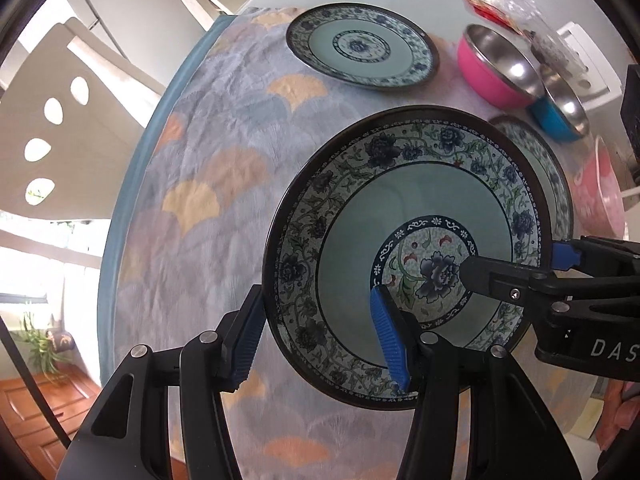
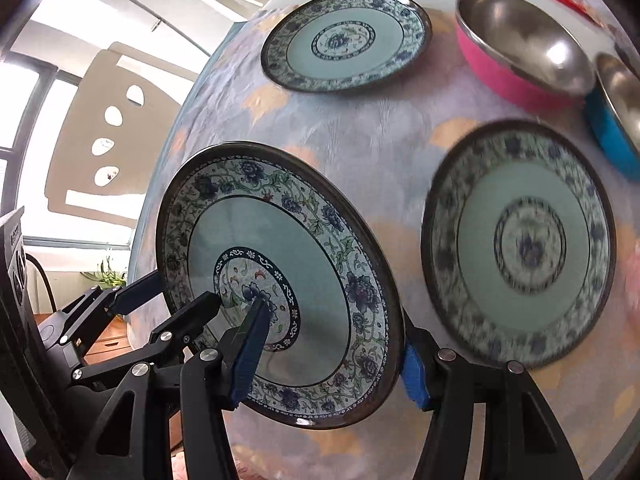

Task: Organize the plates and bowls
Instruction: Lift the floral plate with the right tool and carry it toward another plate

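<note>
A deep plate [image 1: 424, 200] with a blue floral rim and a flower in its centre hangs tilted above the tablecloth, held from both sides. My left gripper [image 1: 316, 320] is shut on its left wall, one blue pad outside and one inside. My right gripper [image 1: 516, 256] is shut on the opposite wall. In the right wrist view the same plate [image 2: 320, 264] sits between the right gripper [image 2: 334, 332] fingers, with the left gripper [image 2: 184, 290] on its far left edge. Two flatter matching plates lie on the cloth, one at the back [image 2: 346, 40] and one to the right [image 2: 518, 244].
A pink steel-lined bowl [image 2: 520, 52] and a blue one [image 2: 616, 120] stand at the back right. The round table's edge [image 1: 120, 208] curves along the left, with pale chairs [image 1: 60, 120] beyond it. Packets [image 1: 504, 8] lie at the far back.
</note>
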Tool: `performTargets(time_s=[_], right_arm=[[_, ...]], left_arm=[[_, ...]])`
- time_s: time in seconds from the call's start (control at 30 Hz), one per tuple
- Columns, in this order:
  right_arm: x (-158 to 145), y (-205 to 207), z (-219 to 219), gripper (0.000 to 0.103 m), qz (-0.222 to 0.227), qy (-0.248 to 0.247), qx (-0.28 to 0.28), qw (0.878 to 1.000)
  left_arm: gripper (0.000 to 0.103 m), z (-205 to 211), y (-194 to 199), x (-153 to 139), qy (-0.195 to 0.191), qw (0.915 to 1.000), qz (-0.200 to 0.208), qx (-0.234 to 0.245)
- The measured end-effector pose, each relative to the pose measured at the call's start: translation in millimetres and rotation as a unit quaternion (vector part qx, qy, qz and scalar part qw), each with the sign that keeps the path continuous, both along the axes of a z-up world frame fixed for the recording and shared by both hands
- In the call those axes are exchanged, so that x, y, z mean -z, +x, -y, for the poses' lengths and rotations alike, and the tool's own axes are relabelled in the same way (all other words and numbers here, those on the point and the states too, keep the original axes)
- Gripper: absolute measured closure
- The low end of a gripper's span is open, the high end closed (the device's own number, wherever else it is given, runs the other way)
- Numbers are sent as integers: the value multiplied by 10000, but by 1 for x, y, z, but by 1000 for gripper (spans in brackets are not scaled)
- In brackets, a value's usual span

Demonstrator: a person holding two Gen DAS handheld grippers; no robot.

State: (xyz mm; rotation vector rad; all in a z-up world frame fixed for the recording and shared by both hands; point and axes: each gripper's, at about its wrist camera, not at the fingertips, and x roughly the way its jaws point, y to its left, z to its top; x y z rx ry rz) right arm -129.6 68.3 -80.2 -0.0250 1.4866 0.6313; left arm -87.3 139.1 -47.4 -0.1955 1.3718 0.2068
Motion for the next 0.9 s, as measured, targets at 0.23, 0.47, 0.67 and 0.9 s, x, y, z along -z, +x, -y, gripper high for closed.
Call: performTargets(time_s=[0.23, 0.47, 0.67, 0.9], right_arm=[[12, -28, 21, 44, -214, 53, 223, 9995], [32, -47, 23, 44, -438, 49, 334, 9985], [46, -53, 13, 44, -598, 145, 349, 9975], [48, -49, 10, 44, -400, -137, 380, 9984]], left_arm=[[52, 17, -36, 2, -92, 9999, -94, 101], [52, 29, -58, 23, -212, 9990, -381, 131], [54, 25, -60, 24, -285, 9990, -341, 78], [54, 20, -53, 24, -104, 9994, -331, 28]])
